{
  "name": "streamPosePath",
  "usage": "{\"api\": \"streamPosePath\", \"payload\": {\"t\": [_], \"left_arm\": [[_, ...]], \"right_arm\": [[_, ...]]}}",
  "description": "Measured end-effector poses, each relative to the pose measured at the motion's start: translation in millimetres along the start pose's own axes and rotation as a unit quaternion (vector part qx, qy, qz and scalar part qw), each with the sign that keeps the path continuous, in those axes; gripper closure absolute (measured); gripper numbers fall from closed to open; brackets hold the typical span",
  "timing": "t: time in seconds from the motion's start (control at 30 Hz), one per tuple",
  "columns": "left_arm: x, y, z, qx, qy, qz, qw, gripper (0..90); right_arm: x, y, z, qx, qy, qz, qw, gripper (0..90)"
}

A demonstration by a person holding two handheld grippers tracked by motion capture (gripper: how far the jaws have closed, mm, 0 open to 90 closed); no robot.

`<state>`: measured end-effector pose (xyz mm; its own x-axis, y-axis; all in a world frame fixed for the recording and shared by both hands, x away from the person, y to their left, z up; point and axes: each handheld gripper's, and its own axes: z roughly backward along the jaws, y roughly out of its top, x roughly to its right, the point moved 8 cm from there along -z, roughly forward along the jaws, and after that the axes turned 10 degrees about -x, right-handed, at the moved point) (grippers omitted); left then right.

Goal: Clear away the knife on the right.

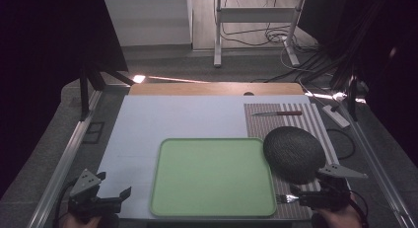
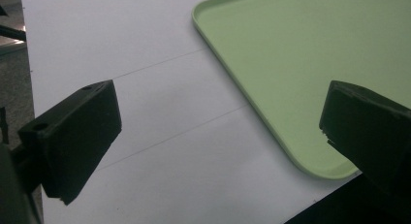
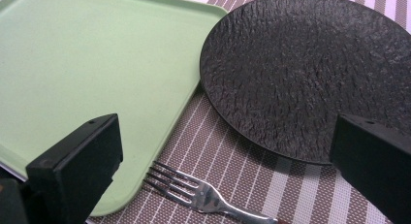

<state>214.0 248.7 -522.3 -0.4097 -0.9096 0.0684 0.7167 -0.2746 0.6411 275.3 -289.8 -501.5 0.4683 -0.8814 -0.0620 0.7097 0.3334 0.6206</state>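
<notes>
Tongs at the near left corner come first: the left tongs (image 1: 122, 196) hover over the white sheet (image 1: 162, 119) that covers most of the counter (image 1: 212, 88), held from below by the person's left hand (image 1: 81, 221). Their jaws stand wide apart with nothing between them; in the left gripper view (image 2: 220, 132) they frame bare white sheet and the near left corner of the tray.

Next to the right lies the pale green tray (image 1: 213, 177), a rounded rectangle with a low raised rim, flat on the sheet and bare inside. Its right edge overlaps the left border of a brown placemat with pale stripes (image 1: 315, 127).

On that placemat sits a dark, rough-textured round plate (image 1: 294, 153), its left rim just beside the tray's right edge; the right gripper view shows the plate (image 3: 310, 73) close to the tray (image 3: 72, 69) with a narrow wedge of the placemat (image 3: 228, 156) between them. Toward the far edge of the placemat lies a knife with a reddish-brown handle (image 1: 277, 113), well apart from the plate.

At the near edge of the placemat rests a metal fork (image 1: 285, 199), tines pointing toward the tray, near the tray's near right corner. The right tongs (image 1: 301, 198) sit over its handle end, jaws spread wide in the right gripper view (image 3: 225, 170), with the fork (image 3: 203, 194) lying between them, untouched.
</notes>
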Motion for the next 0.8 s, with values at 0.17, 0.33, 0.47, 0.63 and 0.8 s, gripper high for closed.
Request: {"api": "streamPosePath", "payload": {"t": [0.17, 0.33, 0.47, 0.63, 0.8], "left_arm": [[-0.9, 0.0, 0.5, 0.002, -0.004, 0.004, 1.0, 1.4], [-1.3, -0.2, 0.7, 0.003, -0.006, 0.007, 1.0, 1.6], [-1.4, -0.2, 0.8, 0.004, -0.008, 0.008, 0.9999, 1.7], [-1.4, -0.2, 0.7, 0.004, -0.009, 0.008, 0.9999, 1.8], [-1.7, -0.3, 0.8, 0.004, -0.01, 0.008, 0.9999, 1.9]], "right_arm": [[-0.6, -0.1, -1.0, -0.004, 0.005, 0.001, 1.0, 0.0], [-2.6, -0.4, -2.7, -0.013, 0.004, 0.012, 0.9998, 0.0], [-3.2, -0.6, -3.4, -0.016, 0.006, 0.014, 0.9997, 0.0], [-4.6, -0.9, -4.2, -0.02, 0.008, 0.021, 0.9995, 0.0], [-5.8, -0.9, -4.9, -0.023, 0.011, 0.025, 0.9994, 0.0]]}}
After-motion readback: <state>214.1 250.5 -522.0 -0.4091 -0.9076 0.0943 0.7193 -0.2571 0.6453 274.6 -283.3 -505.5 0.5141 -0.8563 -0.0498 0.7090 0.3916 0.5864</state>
